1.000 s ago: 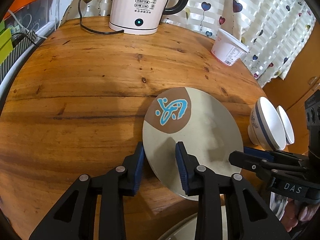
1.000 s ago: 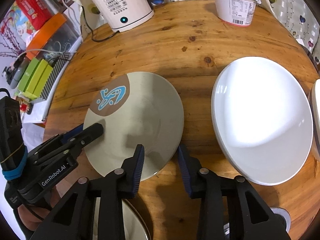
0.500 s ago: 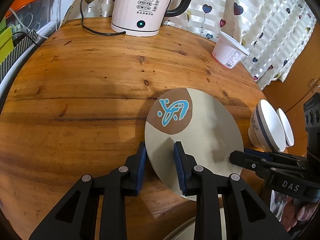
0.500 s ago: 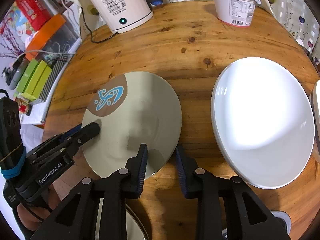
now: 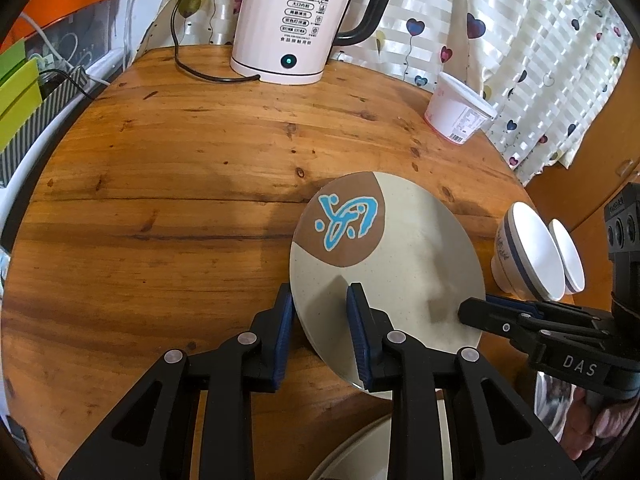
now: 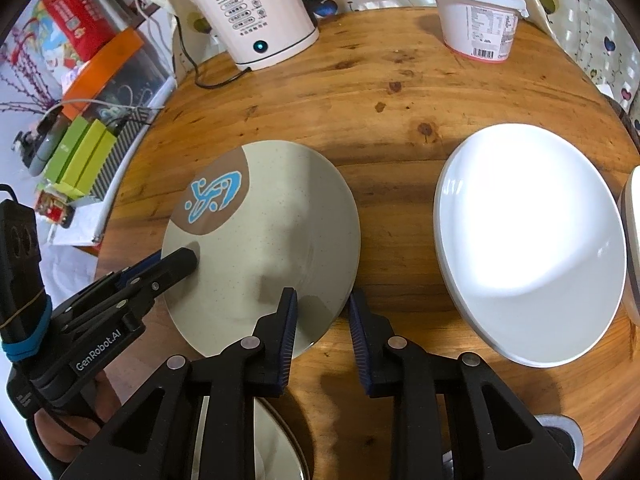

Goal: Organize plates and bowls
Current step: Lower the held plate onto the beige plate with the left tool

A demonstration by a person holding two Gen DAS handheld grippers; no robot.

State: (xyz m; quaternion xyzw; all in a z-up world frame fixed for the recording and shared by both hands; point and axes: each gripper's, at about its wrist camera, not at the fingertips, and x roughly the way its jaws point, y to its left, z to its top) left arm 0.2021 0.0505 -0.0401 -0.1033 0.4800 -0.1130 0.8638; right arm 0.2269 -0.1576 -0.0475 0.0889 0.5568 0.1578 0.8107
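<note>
A beige plate (image 5: 416, 264) with a brown patch and a blue motif is held over the wooden table (image 5: 160, 200) by both grippers. My left gripper (image 5: 320, 300) is shut on its left rim, one finger on top and one below. My right gripper (image 6: 322, 300) is shut on the opposite rim in the same way. Each gripper also shows in the other's view, the left gripper (image 6: 176, 258) and the right gripper (image 5: 476, 308). A deep white plate (image 6: 528, 240) lies to the right. Two white bowls (image 5: 528, 256) with a blue band stand at the table's right edge.
A white electric kettle (image 5: 296, 28) with its cord stands at the back, a white tub (image 5: 456, 112) to its right. Another plate's rim (image 6: 280, 440) shows below the grippers. Boxes and cables (image 6: 88, 152) lie off the table's left edge. A curtain hangs behind.
The jaws of both grippers have narrowed onto the beige plate's rim. The plate and both hands have barely shifted.
</note>
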